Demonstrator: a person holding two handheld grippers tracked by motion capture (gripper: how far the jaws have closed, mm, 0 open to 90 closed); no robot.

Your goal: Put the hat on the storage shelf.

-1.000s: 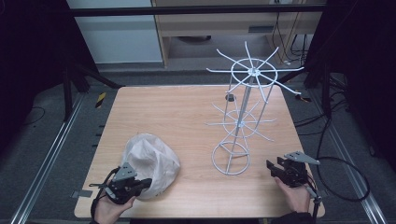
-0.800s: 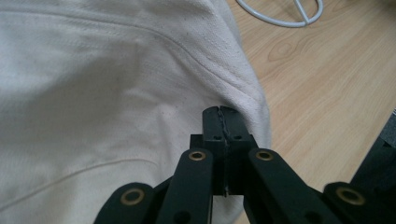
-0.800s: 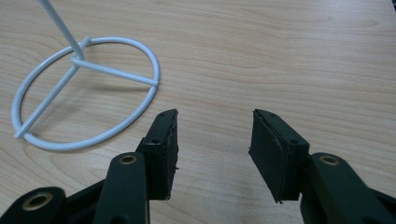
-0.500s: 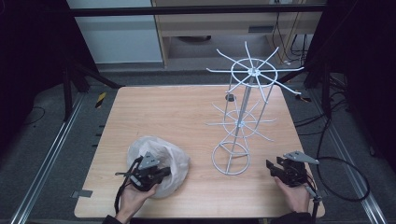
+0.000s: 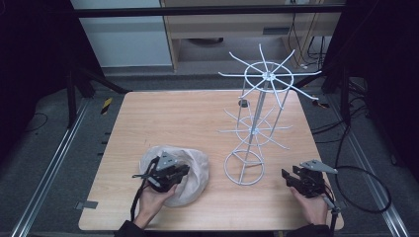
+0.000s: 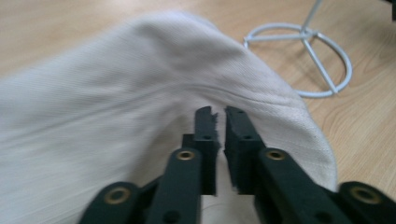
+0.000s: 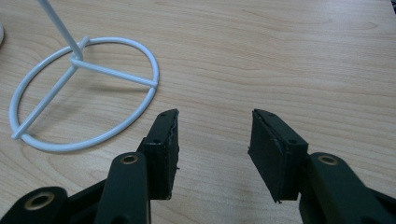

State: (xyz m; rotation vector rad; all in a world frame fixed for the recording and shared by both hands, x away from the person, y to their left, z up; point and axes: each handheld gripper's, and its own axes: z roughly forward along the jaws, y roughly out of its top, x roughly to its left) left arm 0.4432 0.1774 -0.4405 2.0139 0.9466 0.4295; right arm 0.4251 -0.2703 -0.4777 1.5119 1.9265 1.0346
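Fingers of the left gripper (image 5: 170, 174) are sitting at the lower left of the high view, over a cream cloth (image 5: 195, 163) that is lying bunched on the tabletop (image 5: 168, 118). In the left gripper view those fingers (image 6: 205, 135) have just been easing apart; only a thin slit is showing between them and no fold is lying in it, the cloth (image 6: 116, 84) spreading beneath. Right of the cloth, a white wire rack (image 5: 257, 128) is standing at mid-frame. At the lower right, the right gripper (image 5: 299, 178) is hovering with its fingers (image 7: 163, 144) standing apart, gripping nothing, above bare wood beside the rack's ring base (image 7: 140, 121).
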